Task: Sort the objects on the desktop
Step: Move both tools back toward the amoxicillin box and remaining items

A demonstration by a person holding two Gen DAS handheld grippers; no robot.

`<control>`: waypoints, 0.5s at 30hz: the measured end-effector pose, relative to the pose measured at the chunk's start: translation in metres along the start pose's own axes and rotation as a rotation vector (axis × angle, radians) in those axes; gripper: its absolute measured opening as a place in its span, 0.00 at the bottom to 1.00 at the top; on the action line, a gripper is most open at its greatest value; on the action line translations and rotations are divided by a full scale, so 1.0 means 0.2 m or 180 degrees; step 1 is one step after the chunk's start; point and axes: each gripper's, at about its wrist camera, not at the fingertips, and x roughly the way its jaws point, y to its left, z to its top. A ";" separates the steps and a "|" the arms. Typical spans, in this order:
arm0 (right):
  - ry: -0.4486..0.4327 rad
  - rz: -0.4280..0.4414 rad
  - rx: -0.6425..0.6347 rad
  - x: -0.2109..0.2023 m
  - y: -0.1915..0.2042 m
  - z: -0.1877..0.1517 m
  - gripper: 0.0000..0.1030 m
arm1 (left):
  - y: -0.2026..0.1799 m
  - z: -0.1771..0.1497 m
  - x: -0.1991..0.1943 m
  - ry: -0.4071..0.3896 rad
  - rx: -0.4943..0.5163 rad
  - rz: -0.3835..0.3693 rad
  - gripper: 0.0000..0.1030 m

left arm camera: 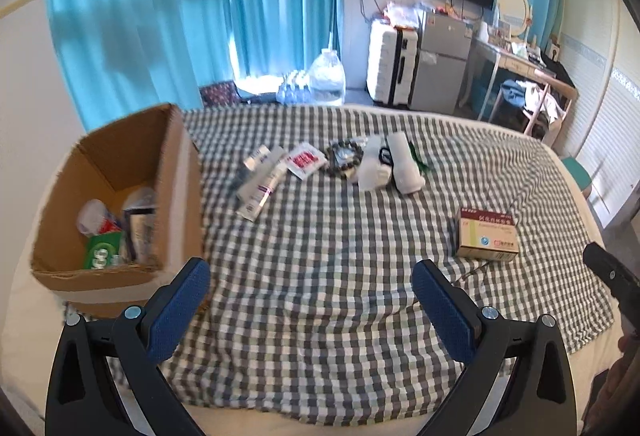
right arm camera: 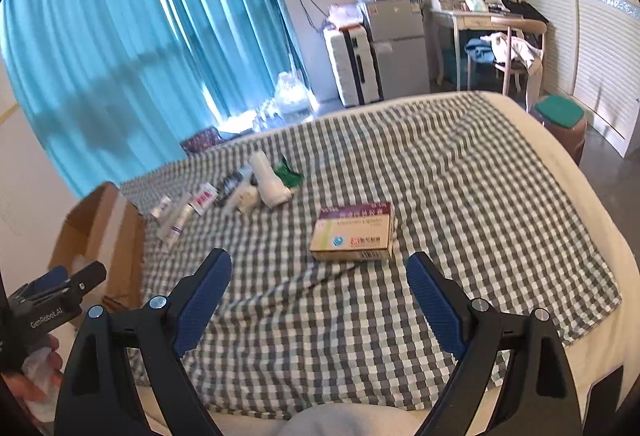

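Holding both wide-open, empty grippers, left gripper point(left arm camera: 310, 310) and right gripper point(right arm camera: 320, 302), we face the tan cardboard medicine box point(right arm camera: 354, 234) at twelve o'clock, the brown cardboard carton point(left arm camera: 116, 196) at ten for sorting.

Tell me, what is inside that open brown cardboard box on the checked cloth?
The brown cardboard box holds a green packet, a white-and-red item and silvery tubes. Its near wall hides the bottom, so anything beneath them stays unseen.

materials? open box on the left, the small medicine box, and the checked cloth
Open box: corrugated cardboard, matte brown, raw cut edges and folded flaps.
Medicine box: thin printed paperboard, looks slightly glossy, crisp folded corners.
Checked cloth: woven fabric, probably cotton or a blend, matte; it wrinkles and drapes.
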 end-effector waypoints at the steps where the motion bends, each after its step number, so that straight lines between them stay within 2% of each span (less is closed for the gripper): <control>1: 0.0051 -0.0022 0.0004 0.04 -0.01 -0.01 0.87 | -0.02 0.00 0.05 0.0027 0.0013 -0.0003 1.00; 9: 0.0303 -0.0108 0.0039 0.36 -0.09 0.00 0.87 | -0.16 0.08 0.44 0.0243 -0.0003 -0.0137 1.00; 13: 0.0441 -0.0151 0.0096 0.54 -0.15 0.03 0.87 | -0.24 0.18 0.62 0.0132 0.0064 -0.0154 1.00; 15: 0.0510 -0.0178 0.0105 0.62 -0.18 0.04 0.87 | -0.27 0.22 0.71 0.0159 0.0080 -0.0194 1.00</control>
